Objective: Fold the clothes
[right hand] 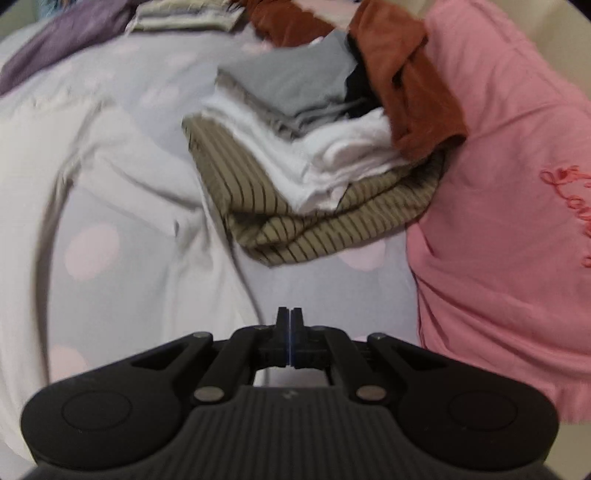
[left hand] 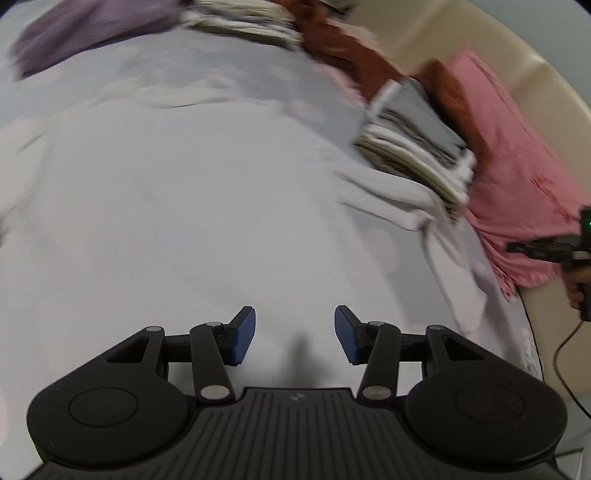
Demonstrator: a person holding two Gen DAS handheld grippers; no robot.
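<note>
A white garment (left hand: 192,206) lies spread flat across the bed; its right edge and sleeve show in the right wrist view (right hand: 122,166). My left gripper (left hand: 294,334) is open and empty, just above the garment's near part. My right gripper (right hand: 290,325) is shut with nothing between the jaws, over the polka-dot sheet (right hand: 325,288) to the right of the garment. It also shows at the far right of the left wrist view (left hand: 546,251).
A stack of folded clothes (right hand: 306,158), striped olive at the bottom, white and grey above, sits beyond the right gripper. A rust-brown garment (right hand: 410,77) drapes over it. A pink garment (right hand: 509,192) lies right. A purple garment (left hand: 85,33) lies far left.
</note>
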